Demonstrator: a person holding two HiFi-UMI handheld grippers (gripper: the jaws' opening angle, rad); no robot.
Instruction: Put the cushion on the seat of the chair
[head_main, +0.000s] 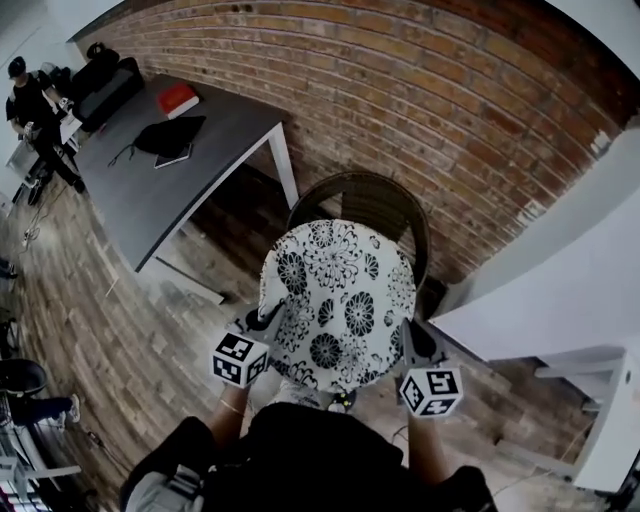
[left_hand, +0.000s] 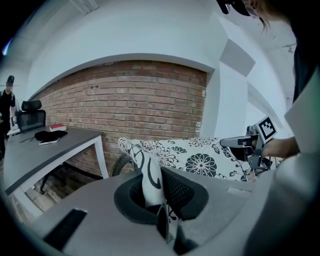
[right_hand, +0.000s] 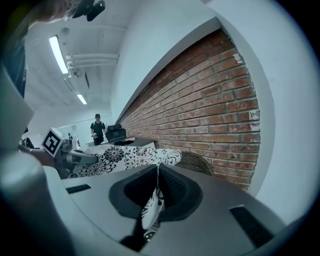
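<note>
We hold the cushion (head_main: 340, 300) in the air close by the chair (head_main: 372, 200). Our left tool (head_main: 266, 320) and right tool (head_main: 410, 338) are each clenched on opposite edges of it.

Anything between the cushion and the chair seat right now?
Nothing visible. The cushion, held by the left gripper and right gripper, hangs over the wicker chair; it hides the seat itself, so that can't be checked.
</note>
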